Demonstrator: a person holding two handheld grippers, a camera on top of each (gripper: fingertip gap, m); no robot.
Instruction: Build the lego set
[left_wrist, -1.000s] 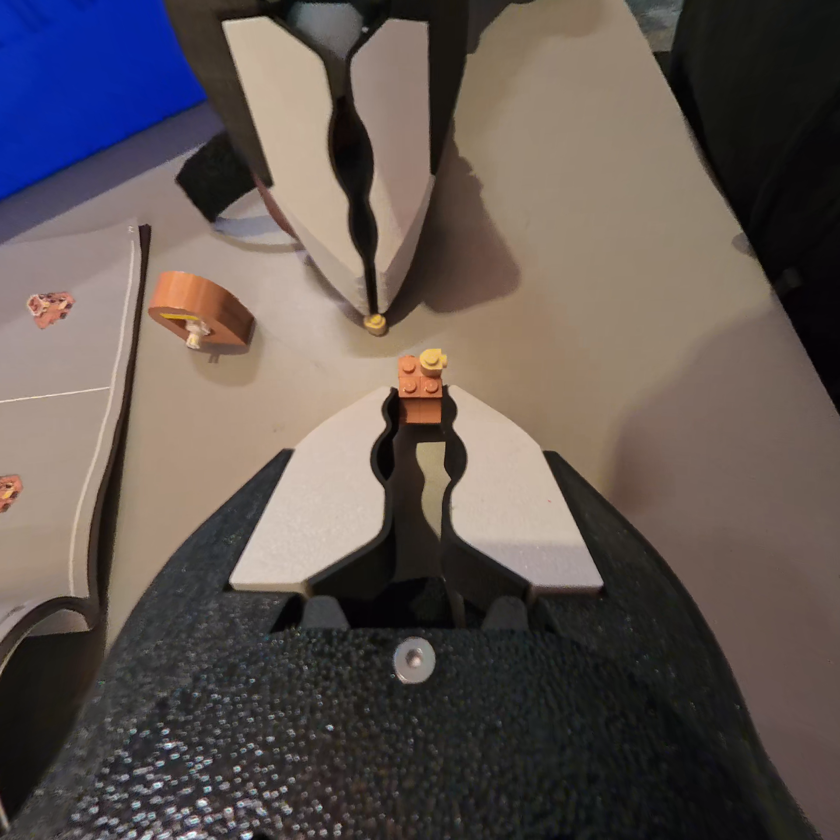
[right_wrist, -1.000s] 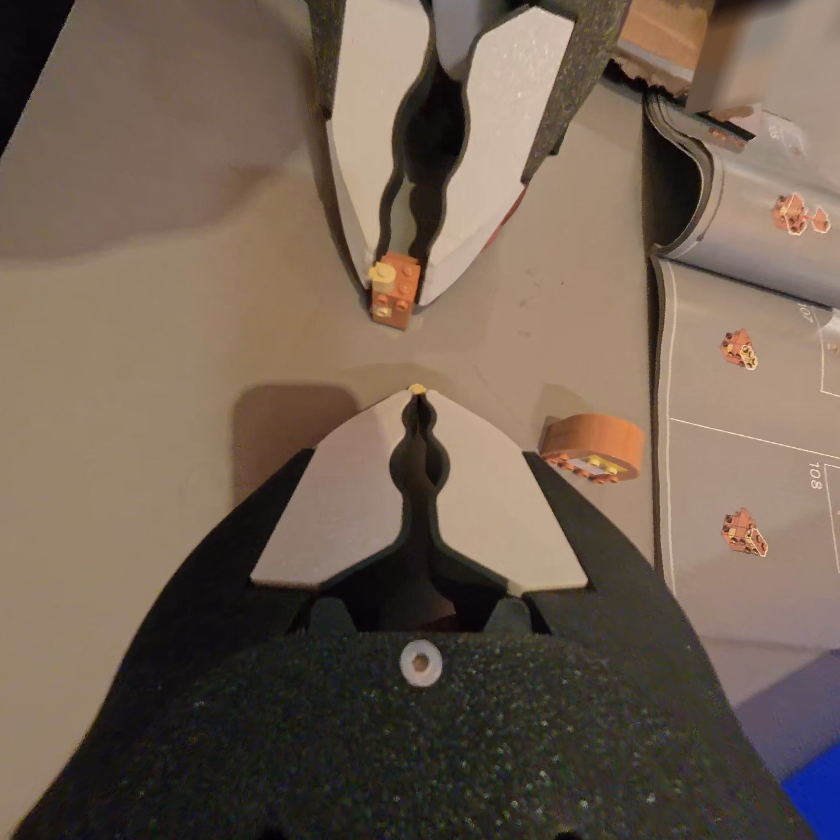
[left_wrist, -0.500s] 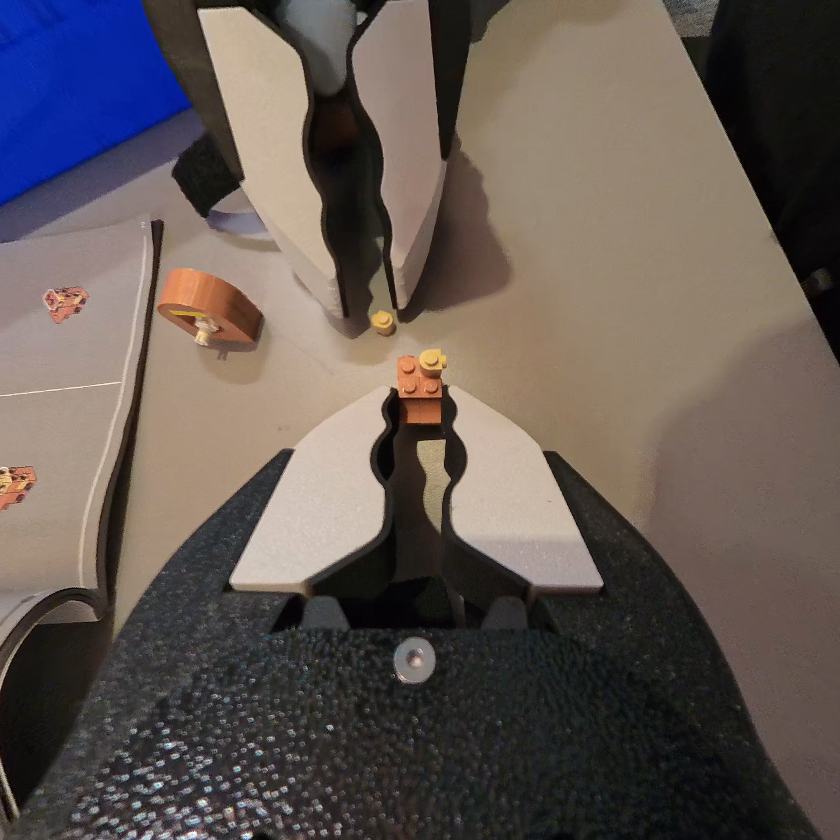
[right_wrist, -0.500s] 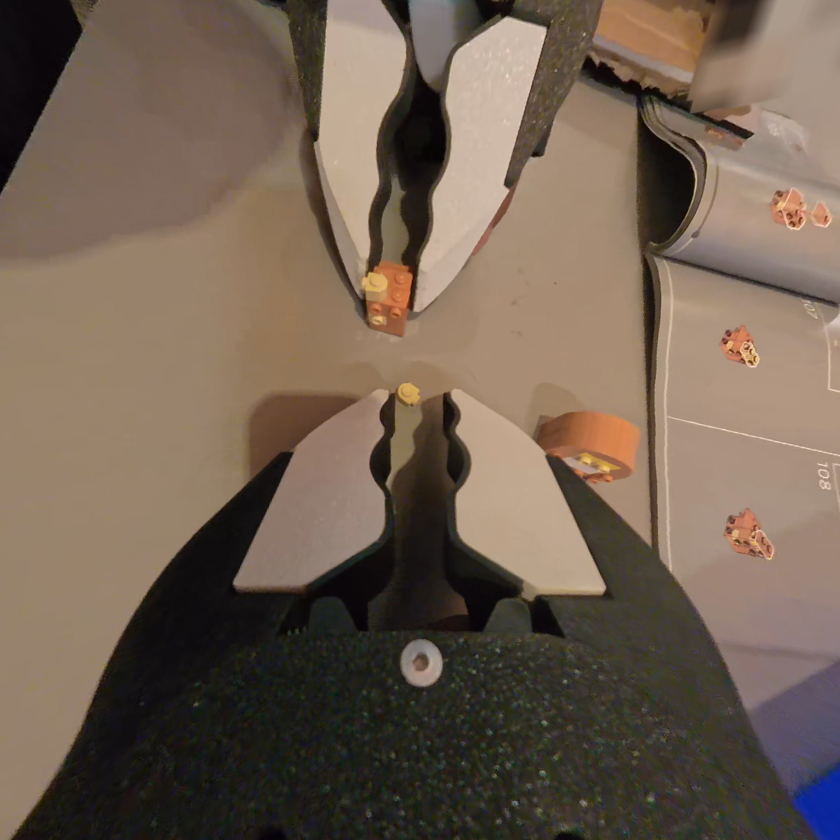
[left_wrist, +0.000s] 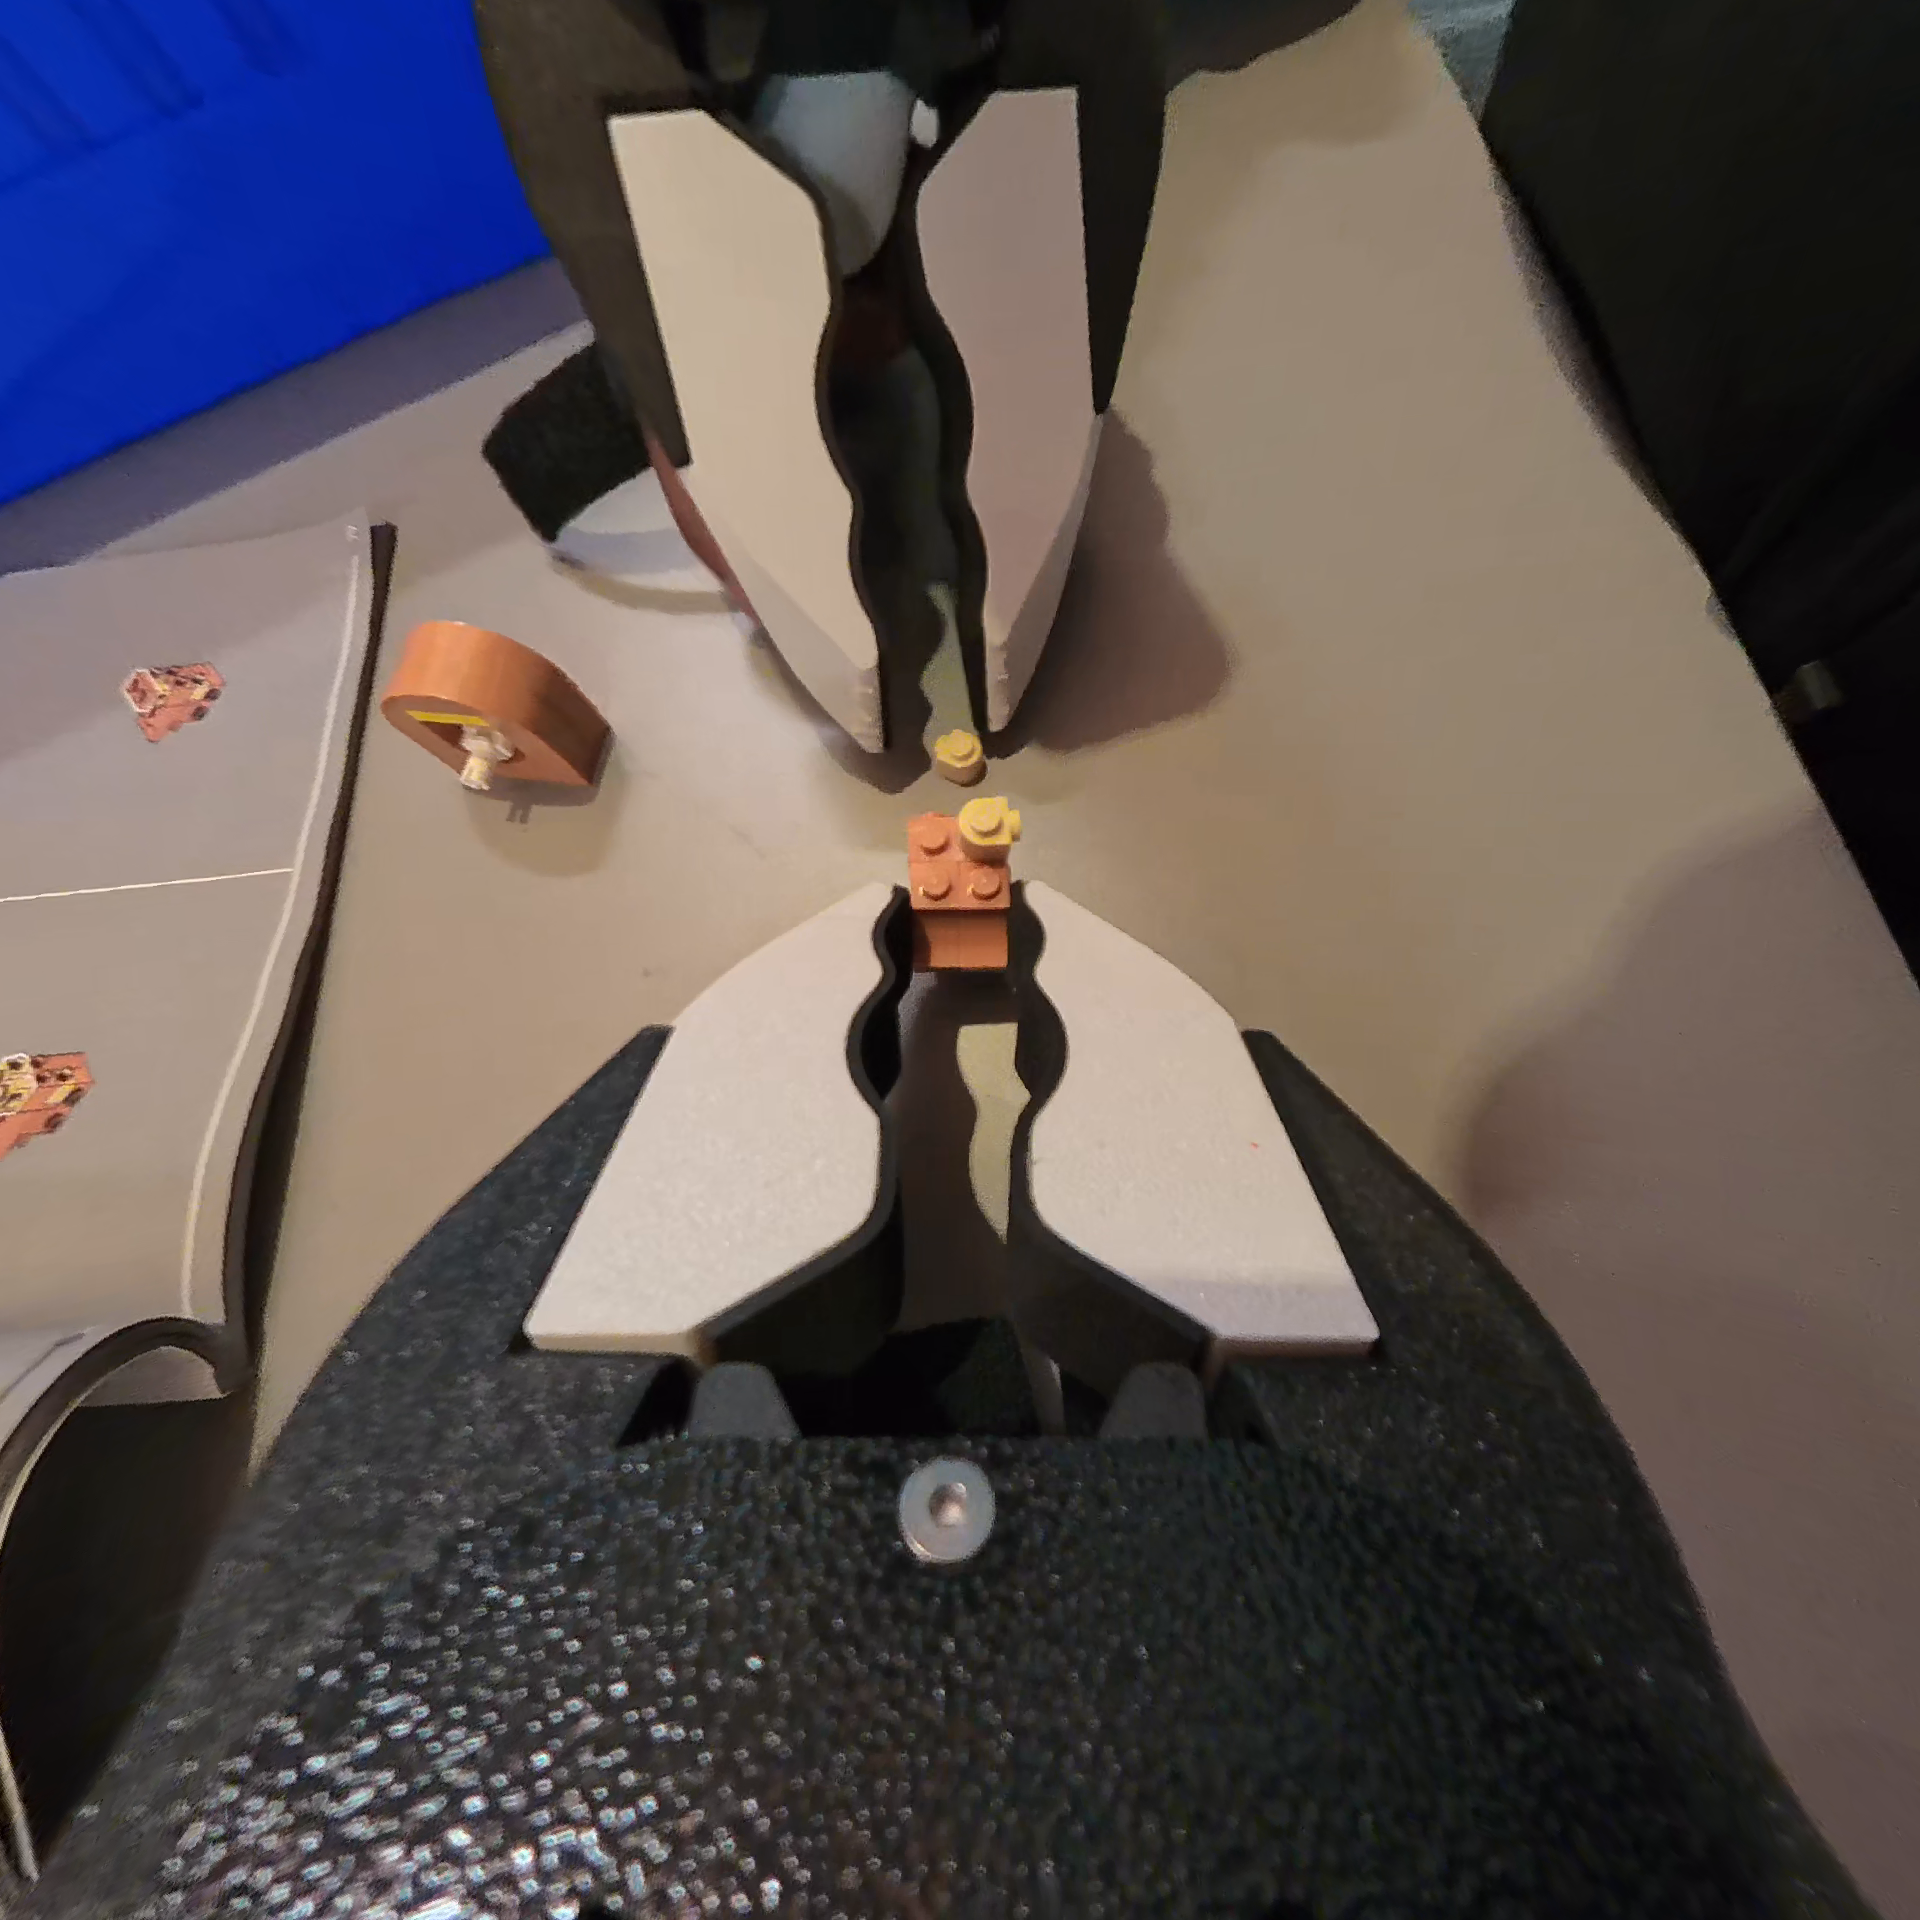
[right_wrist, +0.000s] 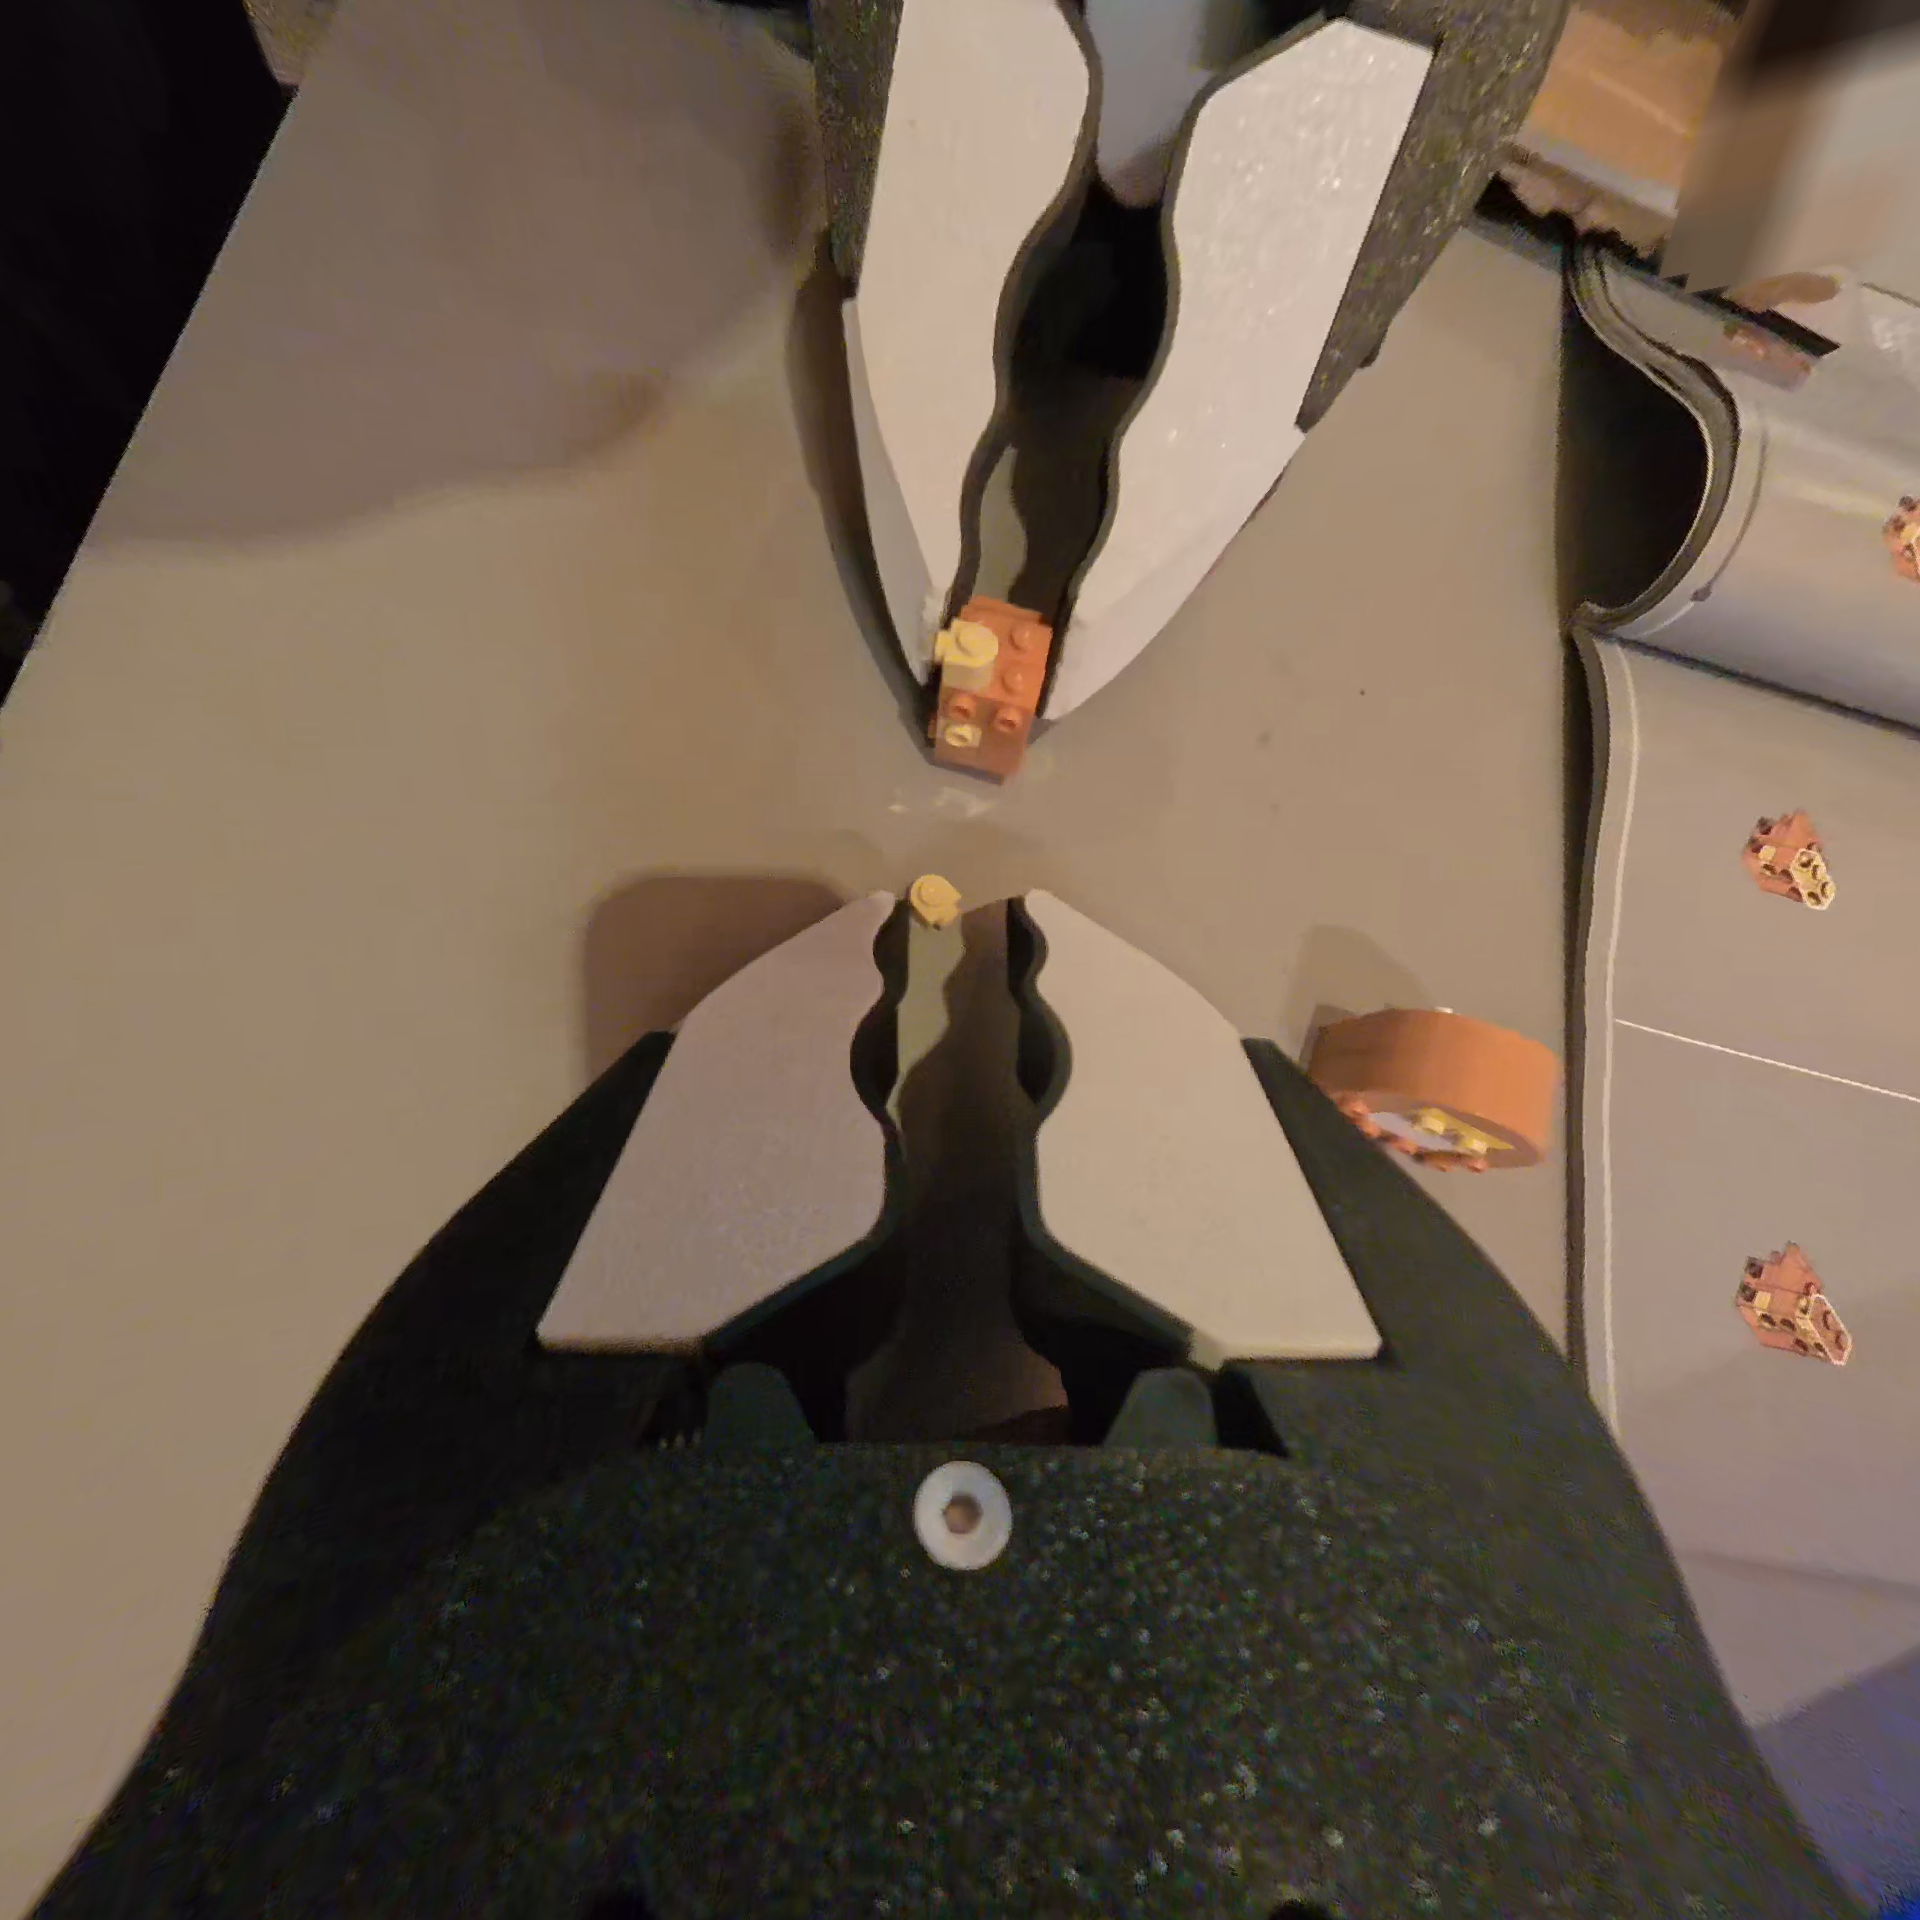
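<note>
**Count on the grey tabletop**

Two black grippers with grey fingers: left gripper (left_wrist: 961, 904), right gripper (right_wrist: 951, 914). One brown studded brick assembly (left_wrist: 958, 894). One loose tan round stud piece (left_wrist: 957, 755). One brown rounded block (left_wrist: 499, 712) at ten o'clock. One open grey instruction booklet (left_wrist: 156, 883).

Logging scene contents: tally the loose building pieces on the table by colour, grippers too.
Brown: 2 - brick block, rounded piece
Yellow: 2 - round stud on block, loose round stud
Grippers: 2 - left gripper, right gripper
Total: 6
</note>
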